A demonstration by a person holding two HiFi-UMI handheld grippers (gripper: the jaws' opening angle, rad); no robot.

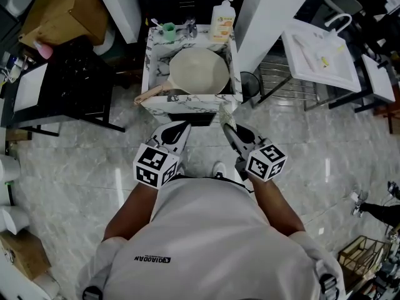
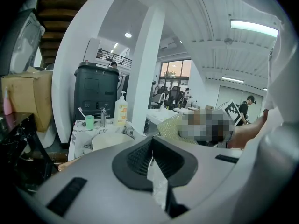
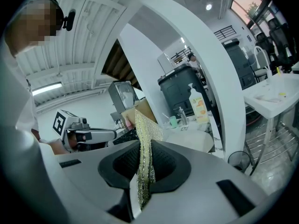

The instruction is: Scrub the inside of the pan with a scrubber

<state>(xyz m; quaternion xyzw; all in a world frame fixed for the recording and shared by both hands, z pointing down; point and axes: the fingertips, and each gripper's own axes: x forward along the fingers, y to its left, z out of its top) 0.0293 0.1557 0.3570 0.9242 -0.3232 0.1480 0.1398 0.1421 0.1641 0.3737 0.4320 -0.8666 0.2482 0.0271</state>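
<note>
Head view: the cream pan [image 1: 200, 70] lies in the marbled sink [image 1: 150, 61], ahead of both grippers. Left gripper view: the left gripper [image 2: 152, 155] is closed and empty, probably free to steady the pan. Right gripper view: the right gripper [image 3: 142, 167] pinches the gold scrubber [image 3: 145, 129], ready for scrubbing.

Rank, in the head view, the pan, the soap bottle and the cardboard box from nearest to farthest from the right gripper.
1. Pan, in the sink just ahead of the right gripper and its scrubber.
2. Soap bottle, on the sink's back edge, behind the pan.
3. Cardboard box, far at the upper left.
</note>
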